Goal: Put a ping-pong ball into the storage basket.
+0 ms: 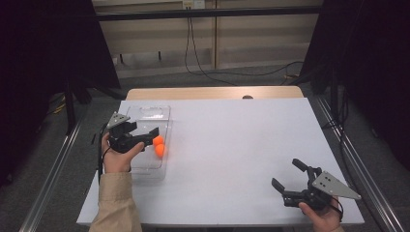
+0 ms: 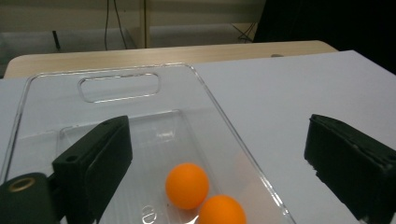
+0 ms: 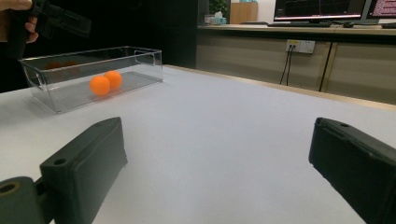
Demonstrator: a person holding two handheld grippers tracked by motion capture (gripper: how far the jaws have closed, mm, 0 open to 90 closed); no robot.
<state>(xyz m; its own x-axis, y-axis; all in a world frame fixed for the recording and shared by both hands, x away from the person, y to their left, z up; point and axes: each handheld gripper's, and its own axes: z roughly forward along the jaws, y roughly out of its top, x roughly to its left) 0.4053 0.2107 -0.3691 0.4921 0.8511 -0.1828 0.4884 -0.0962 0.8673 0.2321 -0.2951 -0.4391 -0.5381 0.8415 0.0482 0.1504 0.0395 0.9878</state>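
High view: we see a clear plastic bin near the table's left edge.
Contents: two orange balls touching.
Left gripper: released above bin.
Right gripper: released, near right corner.

Wide bare stretch of white table between both hands, clear bin along its left edge, left gripper above it, two orange balls against its right wall
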